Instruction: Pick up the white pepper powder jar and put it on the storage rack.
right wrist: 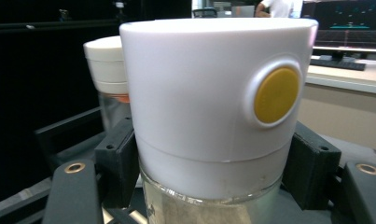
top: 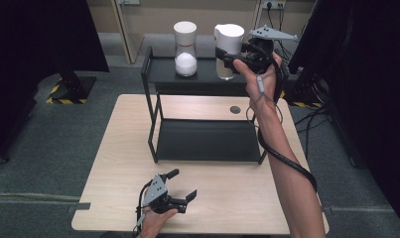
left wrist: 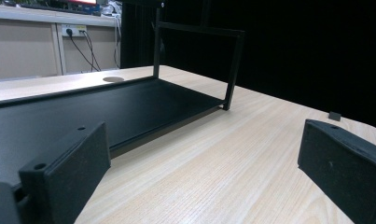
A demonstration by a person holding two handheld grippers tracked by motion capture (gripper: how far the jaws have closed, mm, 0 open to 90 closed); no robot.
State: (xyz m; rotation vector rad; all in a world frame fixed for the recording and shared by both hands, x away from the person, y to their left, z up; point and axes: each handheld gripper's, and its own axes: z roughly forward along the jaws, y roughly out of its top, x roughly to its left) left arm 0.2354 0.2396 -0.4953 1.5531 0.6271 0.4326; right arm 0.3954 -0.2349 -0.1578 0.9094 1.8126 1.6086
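Observation:
A glass jar (top: 229, 47) with a white lid and pale beige powder is at the right end of the black rack's top shelf (top: 163, 69). My right gripper (top: 227, 58) is shut on it from the right. In the right gripper view the jaws clamp the jar (right wrist: 213, 116) just under its lid, which has a yellow button (right wrist: 275, 94). I cannot tell whether its base touches the shelf. A second white-lidded jar (top: 185, 49) holding white powder stands to its left. My left gripper (top: 183, 184) rests open near the table's front edge, with nothing between its jaws (left wrist: 204, 168).
The rack's lower shelf (top: 202, 141) lies flat on the wooden table (top: 123, 148) and reaches close to the left gripper (left wrist: 106, 107). A round cable hole (top: 234, 109) sits behind it. Dark screens and cables flank the table.

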